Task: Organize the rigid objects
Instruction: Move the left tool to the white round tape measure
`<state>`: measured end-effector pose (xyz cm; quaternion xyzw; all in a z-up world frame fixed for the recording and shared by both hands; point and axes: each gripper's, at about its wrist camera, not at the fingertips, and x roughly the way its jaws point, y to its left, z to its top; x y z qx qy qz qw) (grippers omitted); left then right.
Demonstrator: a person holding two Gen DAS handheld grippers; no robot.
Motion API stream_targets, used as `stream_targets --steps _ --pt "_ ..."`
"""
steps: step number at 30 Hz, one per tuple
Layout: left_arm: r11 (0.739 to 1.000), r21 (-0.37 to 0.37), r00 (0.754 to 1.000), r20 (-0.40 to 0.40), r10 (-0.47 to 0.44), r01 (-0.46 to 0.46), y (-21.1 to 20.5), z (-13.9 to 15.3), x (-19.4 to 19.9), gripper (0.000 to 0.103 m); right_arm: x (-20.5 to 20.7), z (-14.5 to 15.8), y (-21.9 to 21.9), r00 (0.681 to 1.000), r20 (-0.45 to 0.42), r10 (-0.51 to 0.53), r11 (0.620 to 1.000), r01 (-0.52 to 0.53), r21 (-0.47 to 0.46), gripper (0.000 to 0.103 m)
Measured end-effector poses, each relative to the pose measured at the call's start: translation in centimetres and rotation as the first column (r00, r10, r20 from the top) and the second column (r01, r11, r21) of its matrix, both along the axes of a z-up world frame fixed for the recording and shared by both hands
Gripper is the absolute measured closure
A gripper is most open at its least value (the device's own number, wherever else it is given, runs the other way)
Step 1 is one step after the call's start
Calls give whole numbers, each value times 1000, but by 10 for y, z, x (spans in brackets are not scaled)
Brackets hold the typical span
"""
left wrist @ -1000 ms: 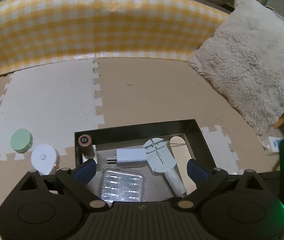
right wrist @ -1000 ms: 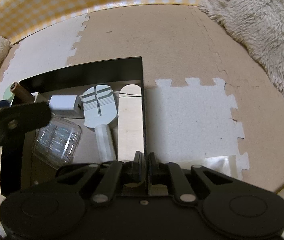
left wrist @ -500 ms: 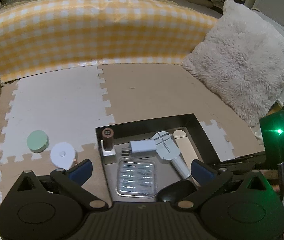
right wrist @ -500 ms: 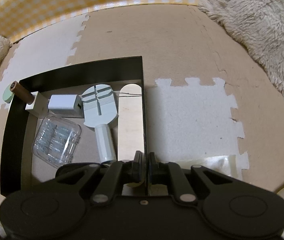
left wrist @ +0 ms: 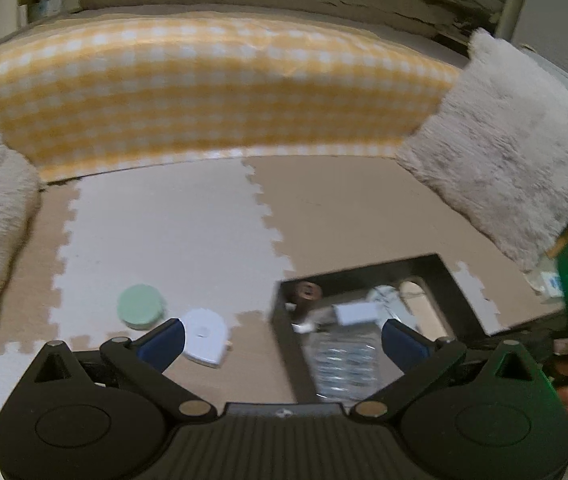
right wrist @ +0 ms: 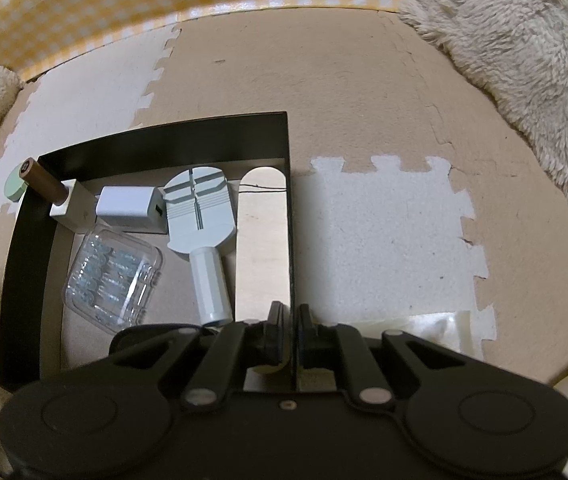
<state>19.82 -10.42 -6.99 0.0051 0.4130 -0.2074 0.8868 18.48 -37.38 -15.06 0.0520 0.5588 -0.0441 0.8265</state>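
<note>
My right claw point(right wrist: 288, 322) is pinched tight on the thin black right wall of a square-cornered, open-topped tray point(right wrist: 19, 264), one finger inside and one outside. Everything else in that tray lies ahead and to the left of my fingers. Nearest, just left of the inner finger, is a pale blue plastic watch-link tool point(right wrist: 199, 220): a slotted, paddle-shaped head on a faceted barrel handle. Left of it sits a clear ribbed plastic case point(right wrist: 113, 276) with small parts inside. Farther ahead are a smooth white charger block point(right wrist: 127, 208) and a brown cylinder point(right wrist: 43, 186) standing tilted in a white cube base. A flat wooden strip with a rounded end point(right wrist: 261, 240) lies along the wall I am gripping.

My left claw point(left wrist: 281, 338) is spread wide with blue-padded fingers and holds nothing. Just beside its left finger, on the matte foam puzzle mat point(left wrist: 163, 232), rests a smooth white teardrop-shaped case point(left wrist: 205, 336). A round mint-green tin point(left wrist: 141, 306) sits just beyond it. The tray lies ahead of its right finger, blurred. A yellow gingham cushion point(left wrist: 203, 92) curves across the far side, with shaggy cream pillows point(left wrist: 516, 152) at either end.
</note>
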Motion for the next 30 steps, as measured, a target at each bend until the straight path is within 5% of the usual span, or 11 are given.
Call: stream_targets --steps 7,15,27,30 --pt "999 -8 998 19 52 -52 28 -13 20 0 0 0 0 1000 -1 7 1000 -7 -9 94" --pt "998 57 998 53 -42 39 37 -46 37 0 0 0 0 1000 -1 5 1000 -5 -4 94" --pt "995 78 997 -41 -65 68 41 -101 57 0 0 1 1 1000 -3 13 1000 -13 -15 94" --pt "997 60 998 -54 -36 39 43 -107 62 13 0 1 0 1000 -3 12 1000 -12 -12 94"
